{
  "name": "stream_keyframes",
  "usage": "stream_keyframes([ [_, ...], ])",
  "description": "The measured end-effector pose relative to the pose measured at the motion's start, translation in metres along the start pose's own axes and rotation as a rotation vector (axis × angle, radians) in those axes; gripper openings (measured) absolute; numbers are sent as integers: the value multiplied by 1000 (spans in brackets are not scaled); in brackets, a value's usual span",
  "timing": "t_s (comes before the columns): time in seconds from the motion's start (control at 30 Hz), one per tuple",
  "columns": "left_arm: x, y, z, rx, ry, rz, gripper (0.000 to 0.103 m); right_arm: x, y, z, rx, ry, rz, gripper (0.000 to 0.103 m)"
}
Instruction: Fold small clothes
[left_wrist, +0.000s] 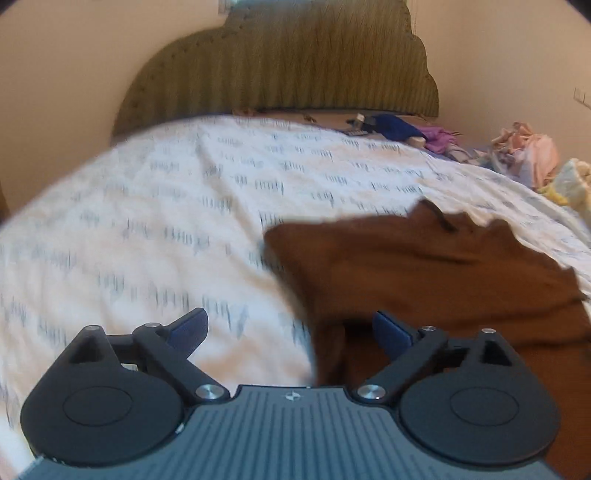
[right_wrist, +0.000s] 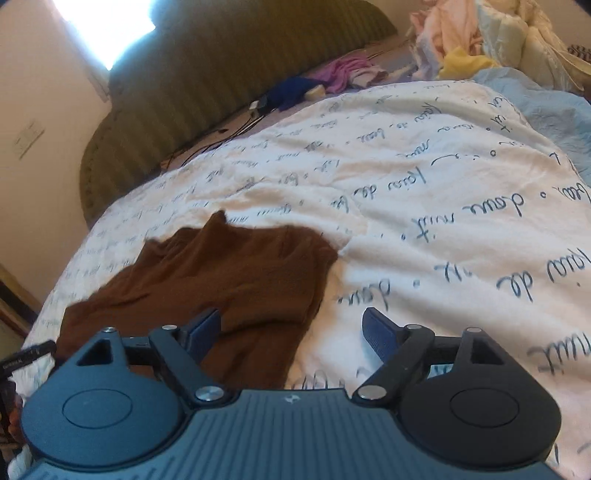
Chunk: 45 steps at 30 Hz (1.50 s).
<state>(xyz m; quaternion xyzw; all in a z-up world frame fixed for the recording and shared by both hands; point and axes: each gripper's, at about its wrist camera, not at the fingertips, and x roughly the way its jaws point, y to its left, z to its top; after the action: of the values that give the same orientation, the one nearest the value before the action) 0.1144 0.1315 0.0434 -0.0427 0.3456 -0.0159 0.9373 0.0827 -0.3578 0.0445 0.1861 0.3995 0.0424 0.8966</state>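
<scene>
Garment: a brown garment (left_wrist: 436, 273) is lying on the bed's white printed cover (left_wrist: 166, 206), rumpled and partly doubled over, its near end reaching toward both tools.
Seen from the left: the garment is sitting to the right and near, with bare cover to its left.
Seen from the right: the same garment (right_wrist: 221, 273) is lying to the left and near, with bare cover to its right.
Left tool (left_wrist: 290, 330): its fingers are standing wide apart and gripping nothing; the right finger is hovering over the garment's near left edge, and whether it is touching the cloth I cannot tell.
Right tool (right_wrist: 291, 332): its fingers are also standing wide apart and empty; the left finger is hanging over the cloth, the right one over bare cover.
Handling: the cloth is looking thin, light and limp, so it is likely sagging and creasing when lifted, and not fragile.
Where to hold: pinching a corner or hem at each side, one tool per side, is looking best; a mid-panel pinch is likely bunching it.
Far side: a heap of other clothes (right_wrist: 480, 44) is waiting at the far right, well apart, by the green headboard (left_wrist: 288, 70).
</scene>
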Motion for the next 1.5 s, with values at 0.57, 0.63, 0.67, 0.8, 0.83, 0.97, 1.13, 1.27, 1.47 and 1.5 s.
stream_keyframes([
  [0.57, -68, 18, -58, -88, 8, -136, 86, -38, -7, -60, 106, 105, 100, 51],
  [0.63, -86, 34, -74, -179, 43, -235, 86, -59, -11, -80, 146, 124, 146, 77],
  [0.67, -92, 42, -83, -237, 69, -286, 86, -68, -18, -91, 185, 137, 170, 77],
  [0.8, -100, 74, -120, -503, 172, -494, 87, -94, -41, -131, 387, 179, 336, 76],
  [0.83, -101, 79, -125, -545, 191, -546, 87, -97, -43, -139, 423, 197, 376, 76],
  [0.97, -108, 86, -133, -576, 264, -658, 87, -106, -32, -165, 470, 293, 456, 76],
  [1.13, -114, 90, -138, -557, 359, -704, 86, -114, -15, -185, 433, 373, 494, 76],
  [1.27, -134, 93, -127, -420, 309, -570, 77, -118, -14, -190, 440, 378, 503, 75],
  [1.47, -127, 109, -121, -432, 379, -528, 102, -115, -20, -193, 477, 371, 517, 75],
  [1.5, -122, 111, -124, -484, 390, -548, 102, -114, -20, -193, 482, 368, 517, 76],
])
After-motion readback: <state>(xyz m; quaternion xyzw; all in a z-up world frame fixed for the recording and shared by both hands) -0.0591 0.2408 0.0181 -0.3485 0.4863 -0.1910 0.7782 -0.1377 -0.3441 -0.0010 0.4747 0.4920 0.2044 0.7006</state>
